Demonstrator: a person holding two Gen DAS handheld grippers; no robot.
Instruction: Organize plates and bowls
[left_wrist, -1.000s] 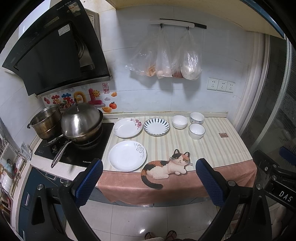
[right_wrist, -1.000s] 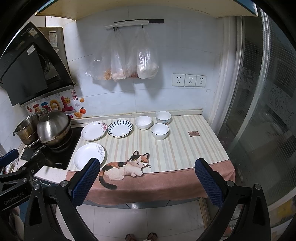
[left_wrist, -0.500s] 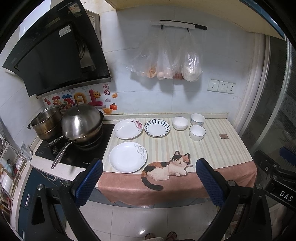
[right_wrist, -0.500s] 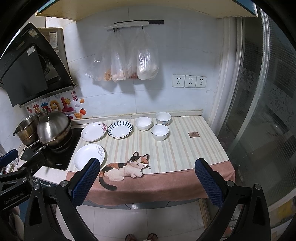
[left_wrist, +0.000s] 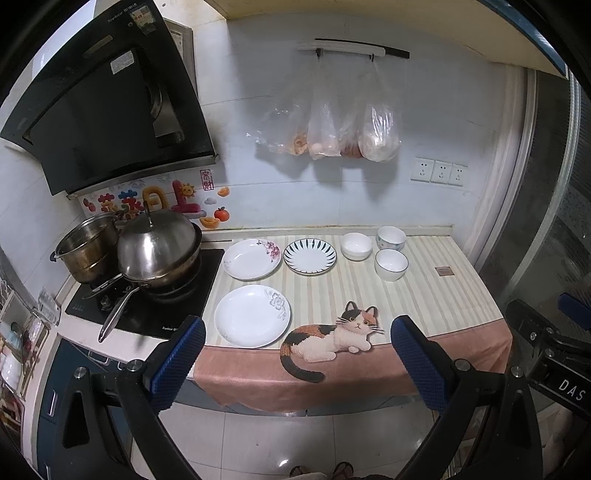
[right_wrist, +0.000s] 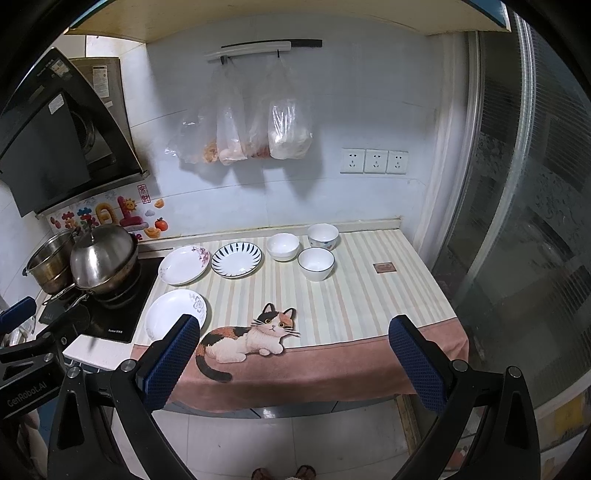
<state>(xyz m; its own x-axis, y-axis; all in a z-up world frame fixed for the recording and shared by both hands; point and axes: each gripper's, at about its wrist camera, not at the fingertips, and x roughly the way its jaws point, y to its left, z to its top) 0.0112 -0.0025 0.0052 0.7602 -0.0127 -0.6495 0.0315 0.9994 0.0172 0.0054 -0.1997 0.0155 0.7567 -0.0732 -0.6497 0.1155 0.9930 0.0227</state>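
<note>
Three plates lie on the striped cloth counter: a white plate with a grey flower (left_wrist: 252, 321) (right_wrist: 175, 314) at the front left, a pink-flowered plate (left_wrist: 252, 258) (right_wrist: 184, 264) behind it, and a blue-striped plate (left_wrist: 309, 256) (right_wrist: 236, 259) to its right. Three bowls stand at the back: a plain white bowl (left_wrist: 356, 246) (right_wrist: 282, 246), a patterned bowl (left_wrist: 391, 238) (right_wrist: 323, 236) and a blue-rimmed bowl (left_wrist: 390, 264) (right_wrist: 316, 263). My left gripper (left_wrist: 297, 347) and right gripper (right_wrist: 293, 347) are both open and empty, held back in front of the counter's edge.
A lidded steel wok (left_wrist: 159, 251) and a steel pot (left_wrist: 86, 251) sit on the black cooktop (left_wrist: 147, 314) at the left, under a range hood (left_wrist: 103, 107). Plastic bags (left_wrist: 332, 125) hang on the wall. A cat picture (left_wrist: 328, 339) marks the cloth's front. A glass door (right_wrist: 535, 221) stands at the right.
Both views have shifted very slightly; the counter sits a touch higher in the frame. The grippers stay open and nothing on the counter has moved.
</note>
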